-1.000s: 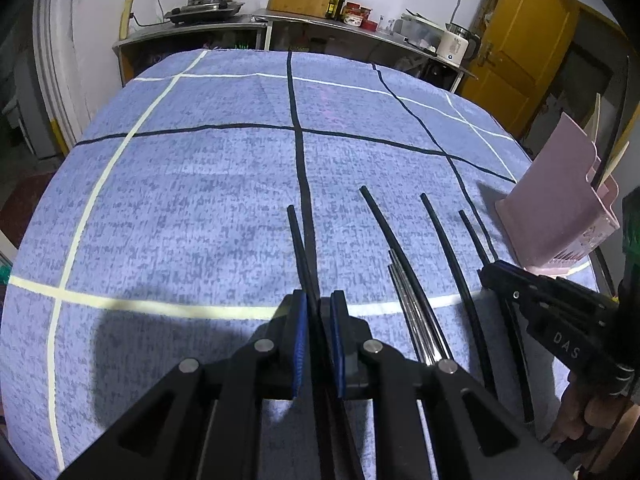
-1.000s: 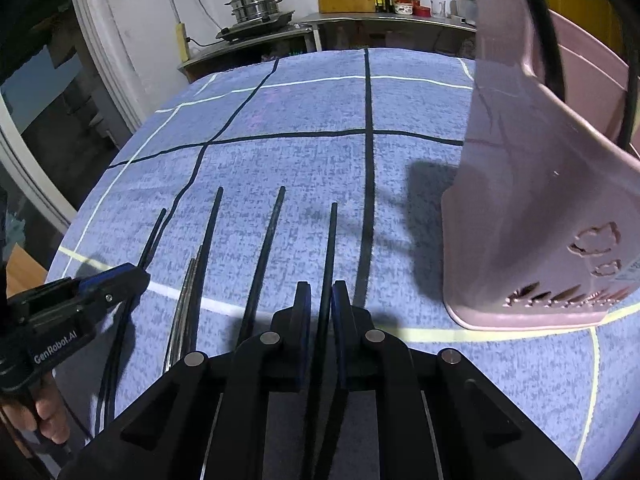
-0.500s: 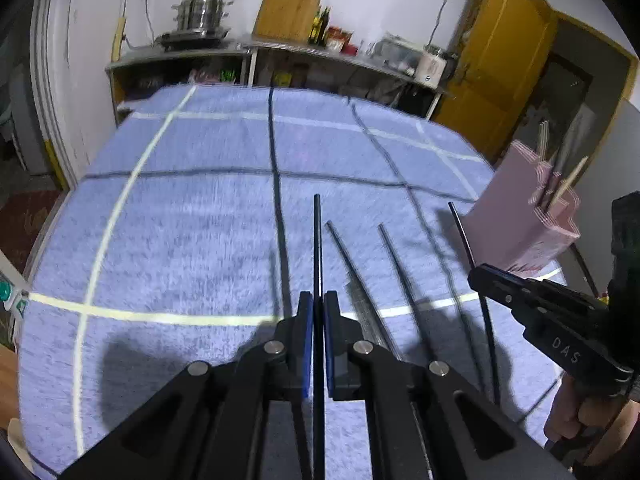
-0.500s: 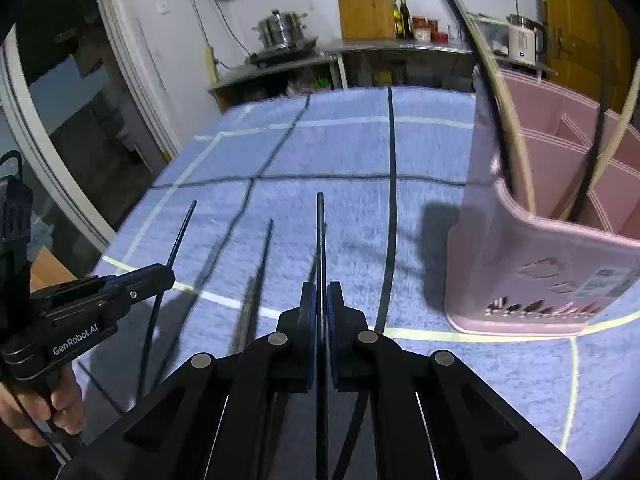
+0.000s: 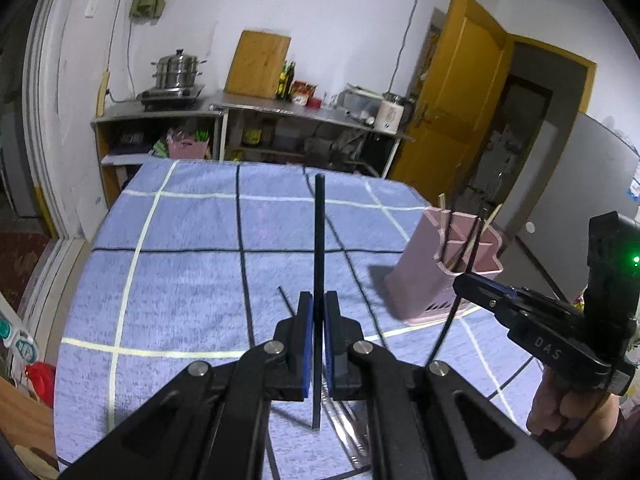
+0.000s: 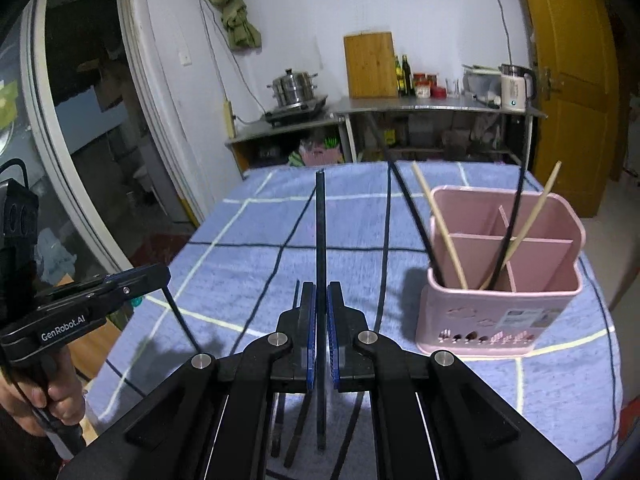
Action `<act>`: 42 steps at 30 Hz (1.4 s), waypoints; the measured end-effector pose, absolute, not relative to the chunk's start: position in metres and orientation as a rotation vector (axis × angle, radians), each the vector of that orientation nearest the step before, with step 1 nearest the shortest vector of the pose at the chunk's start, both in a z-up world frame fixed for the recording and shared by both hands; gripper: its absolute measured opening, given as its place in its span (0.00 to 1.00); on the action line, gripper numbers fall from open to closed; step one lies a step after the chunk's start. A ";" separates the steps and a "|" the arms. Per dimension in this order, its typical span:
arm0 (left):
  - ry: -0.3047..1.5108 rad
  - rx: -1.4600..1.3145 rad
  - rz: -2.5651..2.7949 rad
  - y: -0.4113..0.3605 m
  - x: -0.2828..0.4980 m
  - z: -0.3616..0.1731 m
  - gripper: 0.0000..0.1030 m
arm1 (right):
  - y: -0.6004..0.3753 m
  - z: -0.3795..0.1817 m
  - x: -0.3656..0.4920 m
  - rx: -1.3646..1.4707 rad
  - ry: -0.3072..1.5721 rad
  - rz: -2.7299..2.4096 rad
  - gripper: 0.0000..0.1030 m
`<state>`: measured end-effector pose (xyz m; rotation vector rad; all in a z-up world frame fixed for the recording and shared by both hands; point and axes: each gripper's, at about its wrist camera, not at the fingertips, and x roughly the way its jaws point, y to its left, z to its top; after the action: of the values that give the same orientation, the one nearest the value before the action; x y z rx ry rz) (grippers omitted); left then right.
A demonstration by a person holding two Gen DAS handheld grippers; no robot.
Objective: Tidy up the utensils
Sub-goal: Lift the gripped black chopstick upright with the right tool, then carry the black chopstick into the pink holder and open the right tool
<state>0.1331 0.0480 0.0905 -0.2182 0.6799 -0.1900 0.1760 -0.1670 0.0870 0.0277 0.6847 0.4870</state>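
My left gripper (image 5: 316, 312) is shut on a black chopstick (image 5: 319, 240), held above the blue checked tablecloth (image 5: 180, 280). My right gripper (image 6: 321, 304) is shut on another black chopstick (image 6: 320, 232), also lifted. The pink divided utensil holder (image 6: 500, 308) stands on the cloth to the right of my right gripper, with wooden chopsticks (image 6: 440, 224) and black chopsticks (image 6: 508, 232) leaning in it. It also shows in the left wrist view (image 5: 432, 280). More black chopsticks (image 6: 298, 428) and metal chopsticks (image 5: 348, 428) lie on the cloth below the grippers.
The right gripper shows in the left wrist view (image 5: 520, 316), the left one in the right wrist view (image 6: 112, 292). A counter (image 6: 420, 106) with a steamer pot (image 6: 294, 88), bottles and a kettle stands beyond the table's far edge. A yellow door (image 5: 452, 108) is at right.
Both grippers closed on a black chopstick each and lifted them off the cloth, rising well above the table. The remaining chopsticks stayed on the cloth.
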 end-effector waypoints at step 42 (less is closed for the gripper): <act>0.560 -0.189 -0.458 -0.067 0.204 0.195 0.05 | -0.278 0.203 0.183 0.111 0.448 0.298 0.05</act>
<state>0.2037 -0.0669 0.1947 -0.1890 0.5602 -0.4582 0.1832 -0.2775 0.2031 0.1114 0.4483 0.2979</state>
